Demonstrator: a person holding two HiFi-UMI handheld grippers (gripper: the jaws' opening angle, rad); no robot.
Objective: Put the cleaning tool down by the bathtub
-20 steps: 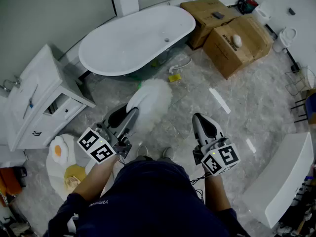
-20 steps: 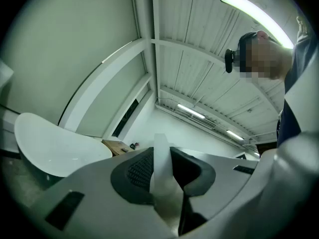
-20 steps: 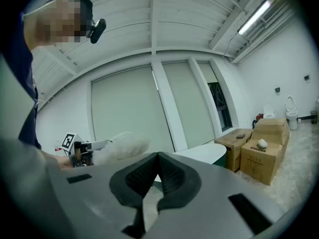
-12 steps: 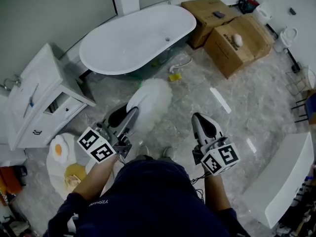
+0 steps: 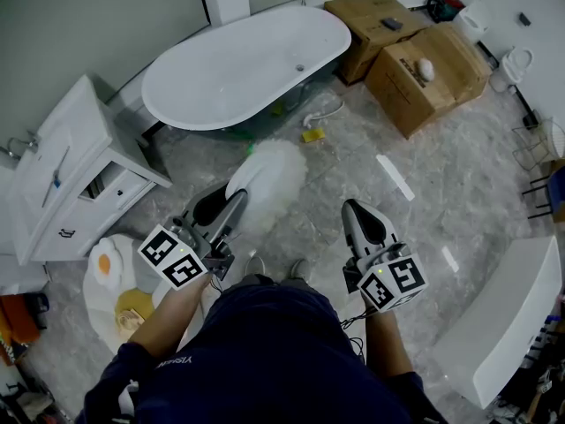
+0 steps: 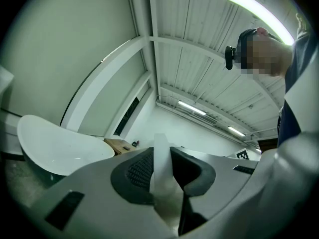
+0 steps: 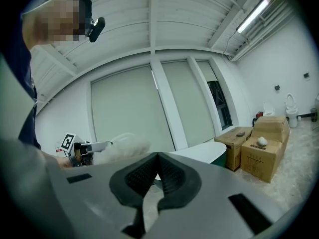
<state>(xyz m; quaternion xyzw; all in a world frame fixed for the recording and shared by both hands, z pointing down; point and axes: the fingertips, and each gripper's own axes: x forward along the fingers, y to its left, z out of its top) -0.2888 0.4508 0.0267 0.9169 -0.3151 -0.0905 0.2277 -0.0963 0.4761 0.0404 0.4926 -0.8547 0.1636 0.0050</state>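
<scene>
The cleaning tool is a fluffy white duster [image 5: 275, 177] held out over the marble floor, short of the white oval bathtub [image 5: 238, 69]. My left gripper [image 5: 231, 203] is shut on its pale handle [image 6: 160, 166], which stands upright between the dark ribbed pads in the left gripper view. The tub's rim [image 6: 55, 151] shows at that view's left. My right gripper [image 5: 360, 215] hangs to the right, apart from the duster, with its jaws shut and nothing in them [image 7: 157, 169]. In the right gripper view the duster's fluff [image 7: 124, 146] and the tub's end [image 7: 199, 152] show beyond the jaws.
A white vanity cabinet [image 5: 71, 175] stands at the left with an egg-shaped mat [image 5: 110, 272] below it. Two cardboard boxes [image 5: 424, 73] sit right of the tub. A small yellow object [image 5: 312, 137] and a hose lie by the tub. A white bench [image 5: 512, 316] is at the right.
</scene>
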